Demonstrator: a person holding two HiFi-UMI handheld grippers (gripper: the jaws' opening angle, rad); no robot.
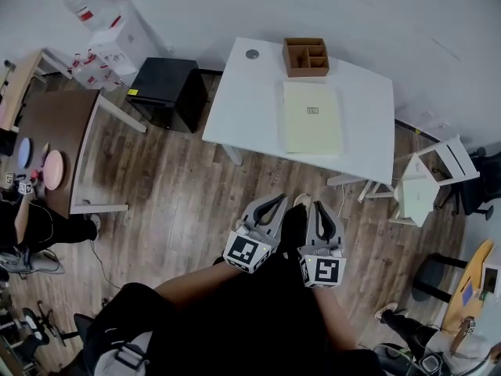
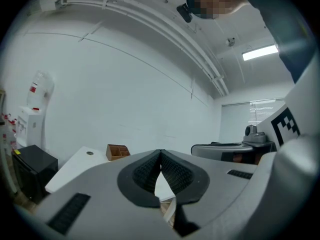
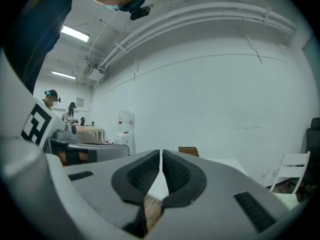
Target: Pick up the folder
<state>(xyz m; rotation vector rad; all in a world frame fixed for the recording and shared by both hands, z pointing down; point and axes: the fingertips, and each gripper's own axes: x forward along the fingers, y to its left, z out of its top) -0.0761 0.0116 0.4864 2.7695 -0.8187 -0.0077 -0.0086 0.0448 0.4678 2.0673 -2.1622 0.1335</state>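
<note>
L tool (image 1: 279,199), R tool (image 1: 320,205) closed, bare floor (image 1: 188,186) before table (image 1: 243,116) edge.

It is an office-like workroom: a white bench (image 1: 250,108) with a wooden desk organiser (image 1: 306,56), a water dispenser (image 1: 109,41) by the wall, a wood-plank floor (image 1: 172,194), a white chair (image 1: 438,167) and ceiling strip lights (image 2: 259,52).

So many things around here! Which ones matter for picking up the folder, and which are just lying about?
Part of the job: yellow folder, the white table under it, left gripper and right gripper, both shut and empty.

Just lying about: wooden organizer, black cabinet, white chair, water dispenser.
</note>
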